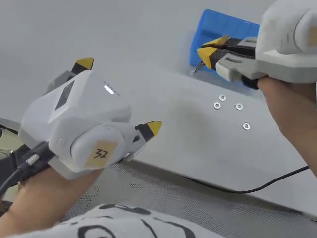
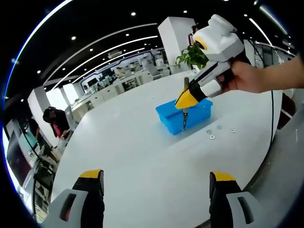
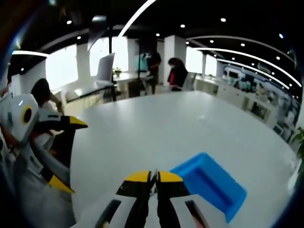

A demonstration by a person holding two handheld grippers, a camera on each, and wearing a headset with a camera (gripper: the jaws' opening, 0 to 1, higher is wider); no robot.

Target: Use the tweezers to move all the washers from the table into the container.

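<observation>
So, big white desk (image 1: 173,129), with the blue container (image 1: 218,29) sitting well in from the near edge. The left tongs (image 1: 119,95) are spread wide, holding nothing. The right tongs (image 1: 207,53) are pinching the tweezers (image 2: 185,118), tip down beside the container. Four washers (image 1: 217,105) lie between the container and the near edge.

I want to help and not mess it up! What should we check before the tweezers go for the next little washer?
1. Tweezers gripped firmly: ok, the right gripper has its jaws shut on them.
2. Tweezer tips free of a washer: cannot tell, too small to see.
3. All washers off the table: not ok, four washers lie on it.
4. Blue container close by: ok, it sits just beyond the washers.
5. Left gripper out of the way: ok, it is open, holds nothing, and is off to the side.
</observation>
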